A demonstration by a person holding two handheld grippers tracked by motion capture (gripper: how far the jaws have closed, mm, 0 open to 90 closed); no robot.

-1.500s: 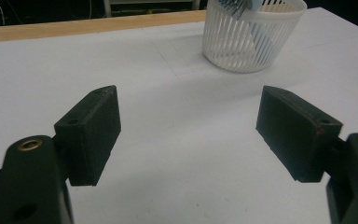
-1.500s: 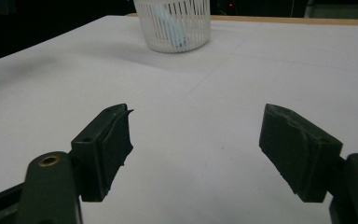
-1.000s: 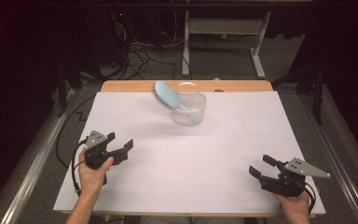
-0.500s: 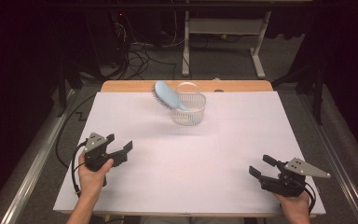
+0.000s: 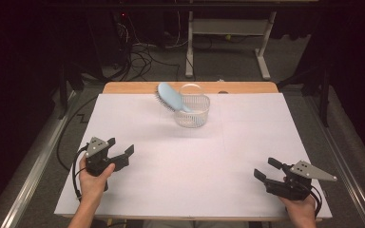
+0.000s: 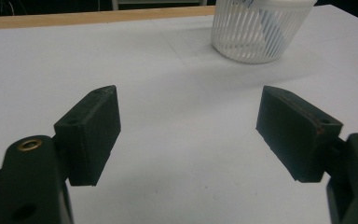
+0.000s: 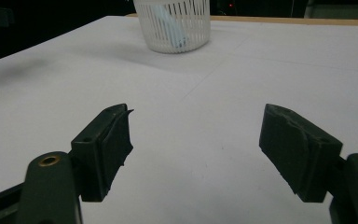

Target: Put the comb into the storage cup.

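White paper is covering the table (image 5: pixel 190 180), its wooden far edge showing against a dark room strung with cables. Far from both hands, a white slatted basket (image 5: pixel 192 111) is standing near the far edge, a pale blue hairbrush (image 5: pixel 171 98) leaning in it. At the near corners, the left gripper (image 5: pixel 126 156) and right gripper (image 5: pixel 264 170) are hovering with jaws apart, gripping nothing.

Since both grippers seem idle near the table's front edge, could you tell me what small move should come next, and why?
Probably bring the left gripper forward toward the blue hairbrush, which leans out of the white basket on that gripper's side. Both the left and right gripper stand open, holding nothing, far from the basket.
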